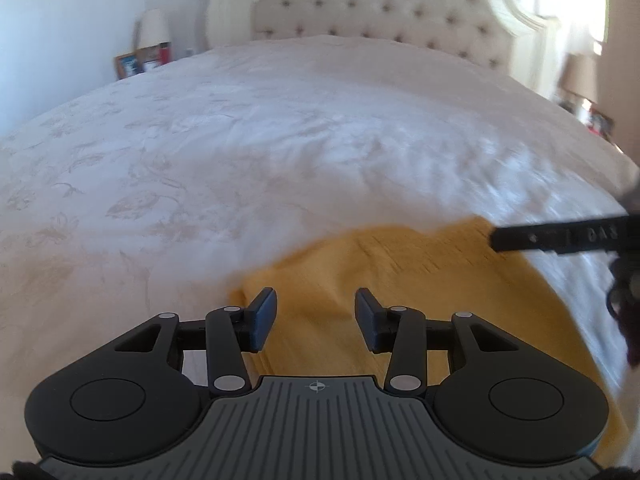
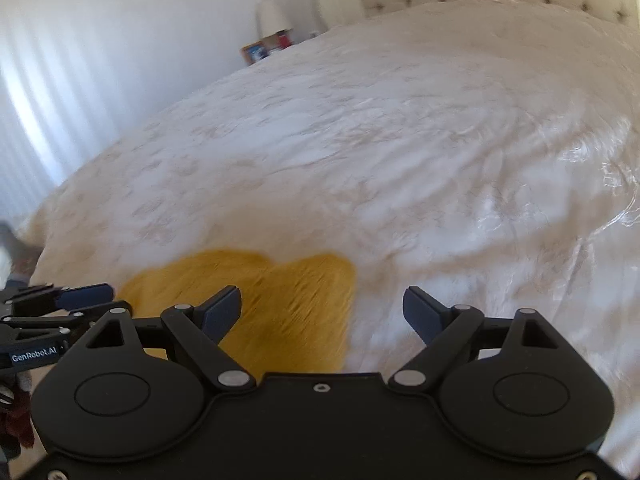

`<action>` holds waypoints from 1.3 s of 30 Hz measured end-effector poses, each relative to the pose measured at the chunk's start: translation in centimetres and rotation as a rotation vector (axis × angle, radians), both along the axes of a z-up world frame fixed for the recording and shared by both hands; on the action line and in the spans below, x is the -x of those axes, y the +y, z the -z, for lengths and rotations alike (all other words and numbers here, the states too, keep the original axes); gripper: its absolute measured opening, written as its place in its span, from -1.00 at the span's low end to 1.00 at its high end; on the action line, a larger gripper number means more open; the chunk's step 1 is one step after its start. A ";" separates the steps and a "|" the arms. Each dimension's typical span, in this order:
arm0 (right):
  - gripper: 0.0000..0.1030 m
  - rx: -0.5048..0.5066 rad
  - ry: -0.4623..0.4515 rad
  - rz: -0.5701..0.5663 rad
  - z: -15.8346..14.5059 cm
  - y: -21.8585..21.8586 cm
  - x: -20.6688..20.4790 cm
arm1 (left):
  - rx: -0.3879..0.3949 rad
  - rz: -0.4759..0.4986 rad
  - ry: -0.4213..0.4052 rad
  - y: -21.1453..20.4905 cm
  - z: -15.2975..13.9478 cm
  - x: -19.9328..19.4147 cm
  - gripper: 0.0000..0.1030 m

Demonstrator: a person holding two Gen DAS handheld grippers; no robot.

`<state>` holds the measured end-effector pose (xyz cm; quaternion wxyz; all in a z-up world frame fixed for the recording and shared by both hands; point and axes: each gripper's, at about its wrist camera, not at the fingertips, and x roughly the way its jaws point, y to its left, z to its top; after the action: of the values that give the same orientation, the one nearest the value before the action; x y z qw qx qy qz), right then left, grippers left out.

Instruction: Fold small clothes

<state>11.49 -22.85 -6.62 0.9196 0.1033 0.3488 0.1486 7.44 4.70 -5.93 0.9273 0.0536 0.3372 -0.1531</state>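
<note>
On the near edge of the white bed (image 1: 240, 140) lies the yellow garment (image 1: 400, 280), with the left gripper (image 1: 316, 316) and right gripper (image 2: 322, 312) both spread and holding nothing above it, so a hasty pinch could snag the bedspread too.

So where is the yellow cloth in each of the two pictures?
Left wrist view: the yellow cloth lies low and right of the middle on the white bedspread, under the open left gripper.
Right wrist view: it lies low and left of the middle, by the open right gripper.
Shared landmark: the white lamp beside the bed.
</note>
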 end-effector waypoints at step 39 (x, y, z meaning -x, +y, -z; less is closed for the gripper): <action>0.99 0.233 -0.069 0.098 -4.2 3.5 15.4 | 0.039 -0.162 0.011 -1.9 -3.9 12.7 1.00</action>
<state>-3.91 -19.39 -2.39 0.9430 0.0074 0.3263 0.0656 -5.28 2.81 -2.08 0.9358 0.0075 0.3423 -0.0844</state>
